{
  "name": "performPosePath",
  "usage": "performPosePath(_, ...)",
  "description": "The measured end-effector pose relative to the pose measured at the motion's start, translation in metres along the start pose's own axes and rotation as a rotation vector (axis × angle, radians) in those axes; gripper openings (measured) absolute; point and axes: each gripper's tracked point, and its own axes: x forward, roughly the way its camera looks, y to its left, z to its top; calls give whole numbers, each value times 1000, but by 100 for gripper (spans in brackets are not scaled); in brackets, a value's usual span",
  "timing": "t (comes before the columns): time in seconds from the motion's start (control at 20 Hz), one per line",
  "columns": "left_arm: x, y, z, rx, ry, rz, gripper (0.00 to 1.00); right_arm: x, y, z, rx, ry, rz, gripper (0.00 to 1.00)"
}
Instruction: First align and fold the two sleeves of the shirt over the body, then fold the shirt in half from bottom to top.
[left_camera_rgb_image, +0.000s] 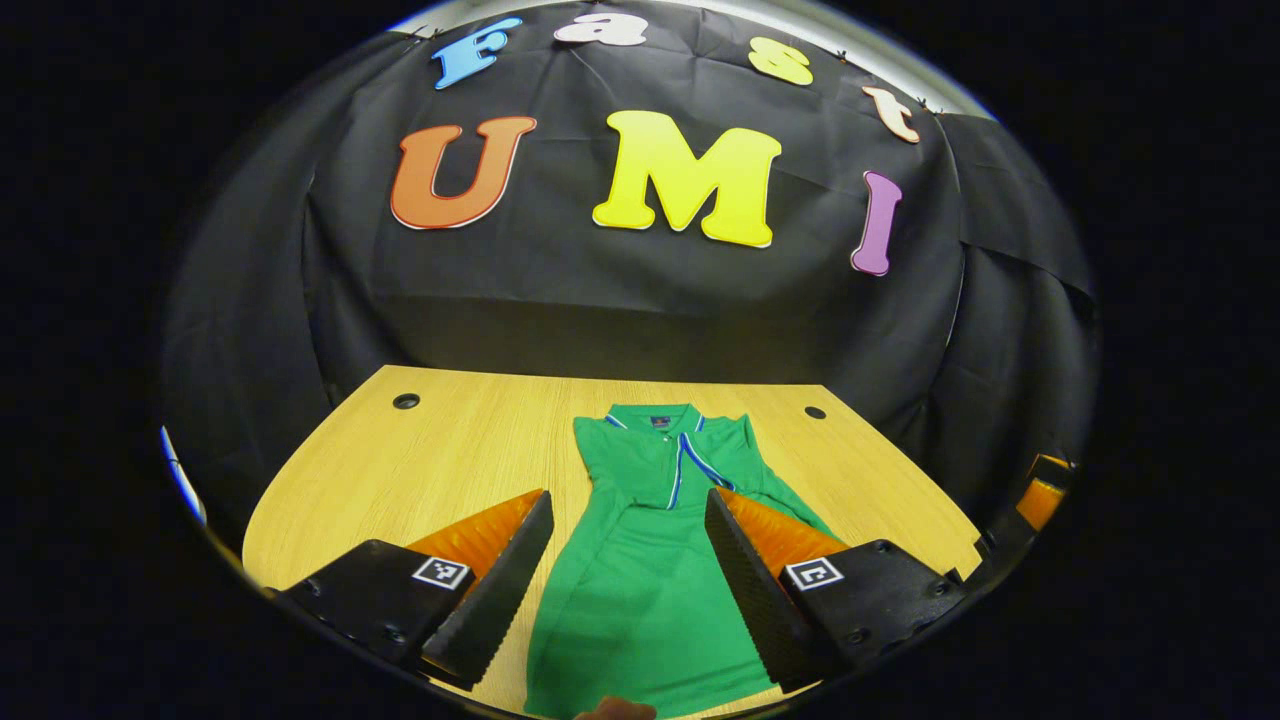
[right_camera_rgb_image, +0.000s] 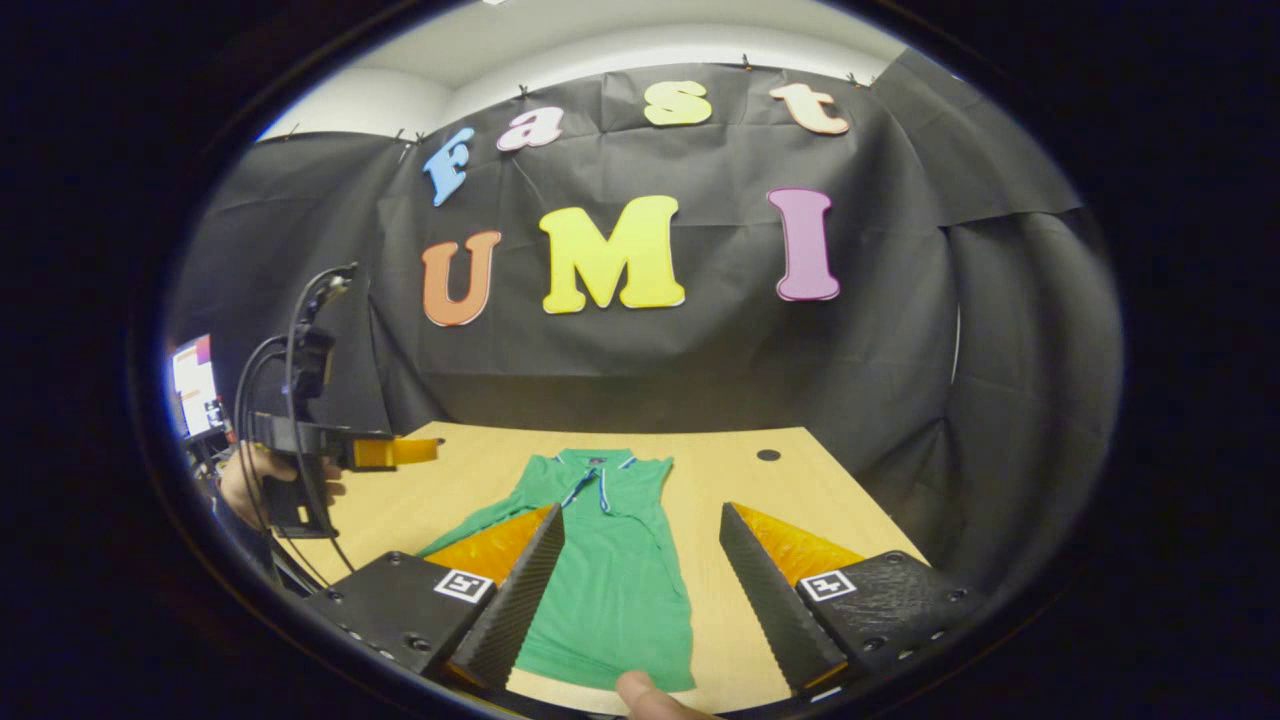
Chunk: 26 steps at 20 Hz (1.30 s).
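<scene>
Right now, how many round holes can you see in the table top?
2: one hole near the far left corner of the table, the other hole near the far right corner, beyond the green shirt. More could be hidden.

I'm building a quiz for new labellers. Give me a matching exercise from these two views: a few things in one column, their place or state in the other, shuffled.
Things:
1. shirt
2. left gripper
3. table
4. right gripper

States:
A. wooden, with round holes near the back
B. open, with the other gripper at its left
C. green, flat, collar pointing away
D. open above the shirt's body

Pairs: 1-C, 2-D, 3-A, 4-B
</scene>
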Motion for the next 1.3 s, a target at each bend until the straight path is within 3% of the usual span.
performPosePath(0.05, -10, 3, -9, 10, -4, 8, 99, -3, -5, -4, -14, -1, -19, 99)
performPosePath(0.2, -37, 16, -51, 42, 34, 35, 99, -6, -11, -23, -54, 41, -44, 92)
performPosePath(0.25, -44, 22, -69, 44, 68, 46, 99, -5, -13, -35, -59, 68, -50, 95)
performPosePath(0.5, -70, 40, -192, -88, 352, 78, 99, 13, -14, -98, -50, 249, -35, 96)
performPosePath(0.7, -88, 52, -227, -163, 536, 78, 99, 27, -7, -144, -33, 395, 6, 96)
performPosePath(0.85, -91, 52, -239, -147, 639, 94, 99, 36, -13, -171, -2, 499, -6, 96)
performPosePath(1.15, -97, 51, -246, -137, 756, 82, 99, 49, -35, -205, 175, 673, -80, 96)
performPosePath(1.25, -96, 51, -246, -126, 766, 85, 99, 48, -26, -216, 325, 764, -53, 95)
performPosePath(1.3, -96, 52, -247, -109, 773, 87, 99, 47, -15, -218, 450, 793, -8, 90)
